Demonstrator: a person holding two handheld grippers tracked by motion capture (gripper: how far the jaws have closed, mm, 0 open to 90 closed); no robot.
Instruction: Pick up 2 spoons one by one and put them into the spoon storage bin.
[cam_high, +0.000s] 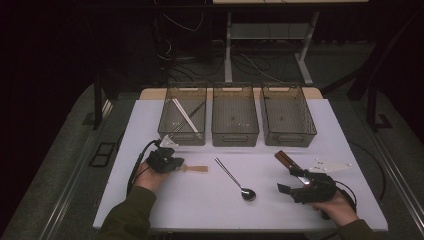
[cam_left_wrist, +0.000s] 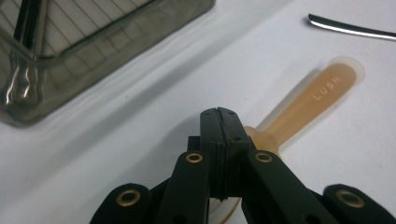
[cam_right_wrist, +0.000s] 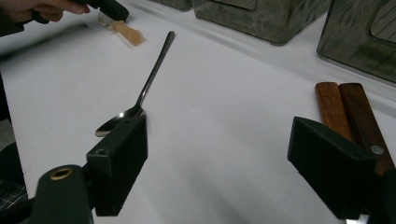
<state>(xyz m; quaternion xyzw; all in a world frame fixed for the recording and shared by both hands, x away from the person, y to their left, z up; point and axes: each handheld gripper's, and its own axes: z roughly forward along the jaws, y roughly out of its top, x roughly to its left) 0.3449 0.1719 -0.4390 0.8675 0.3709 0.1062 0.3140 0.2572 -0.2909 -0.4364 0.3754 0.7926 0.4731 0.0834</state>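
**Thin grip on the plastic spoon, a wooden handle waiting**

The white table (cam_high: 150, 130) fills the middle of the high view, with three smoky bins along its upper edge. The left bin (cam_high: 183, 114), upper centre-left of the frame, already holds long pale utensils; the middle bin (cam_high: 235, 115) and right bin (cam_high: 288, 114) look nearly bare.

At lower left of that view the left gripper (cam_high: 172, 164) has its jaws pressed fully together. In the left gripper view the amber plastic spoon (cam_left_wrist: 306, 105) runs out from beneath them toward the upper right; the jaws seem to pinch its bowl end, though the contact itself is hidden. Judged from that, a pinch so close to one end could let the spoon swing or slip out when lifted, and the light plastic may skid on the smooth table.

At lower right, the right gripper (cam_high: 296, 186) stands wide open and holds nothing. The wooden-handled utensil (cam_right_wrist: 348, 114) lies just beyond its right jaw; closing from here might catch only an edge and nudge it away. The metal spoon (cam_high: 235, 179) lies loose between the hands.

The only legible writing is raised lettering on the amber handle, reading roughly "LUSN"; the last letters are uncertain.
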